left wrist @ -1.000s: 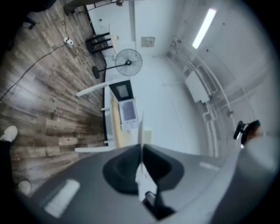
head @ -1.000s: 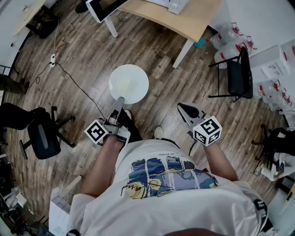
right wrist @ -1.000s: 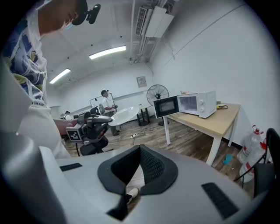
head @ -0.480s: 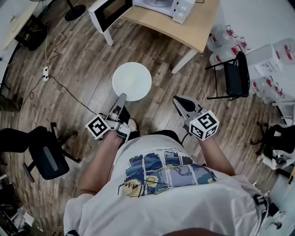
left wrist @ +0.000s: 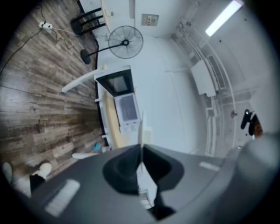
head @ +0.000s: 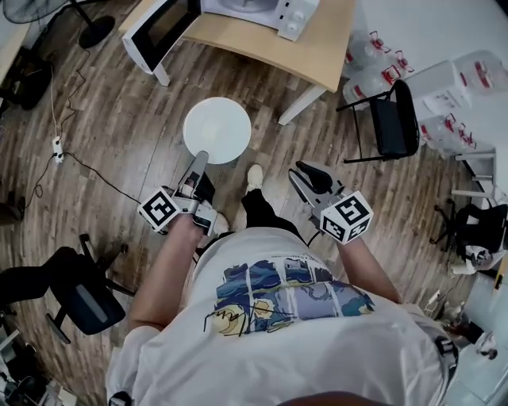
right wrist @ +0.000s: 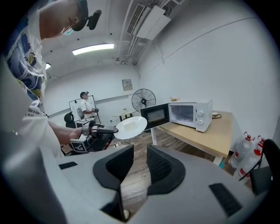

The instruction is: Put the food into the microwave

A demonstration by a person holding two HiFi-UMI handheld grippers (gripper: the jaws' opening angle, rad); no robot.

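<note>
The plate (head: 217, 129) is held in the air over the floor (head: 119, 119), short of the desk (head: 305, 49). It is gripped at its near rim by the left gripper (head: 198, 161), whose fingers are clenched on the thin edge. It is round, white, smooth and shallow, with no long axis to be minded, and it is kept about level. In the left gripper view it is seen edge-on as a pale line running away from the pinch. Whether food lies on it cannot be made out.

The microwave (head: 262, 9) lies straight ahead of the plate, which sits between the fingers and the cavity, so the plate would be led in first. The door (head: 159, 28), white-framed with a dark window, is swung open to the left of the path, and its edge is judged the thing to be cleared. The left hand is the nearer and already bears the load.

The right gripper (head: 304, 176) is held well apart to the right, its ribbed dark fingers released with a narrow gap and nothing between them.

The microwave is a glossy white box. The desk is pale wood on white legs, and the floor is made of grey-brown planks
</note>
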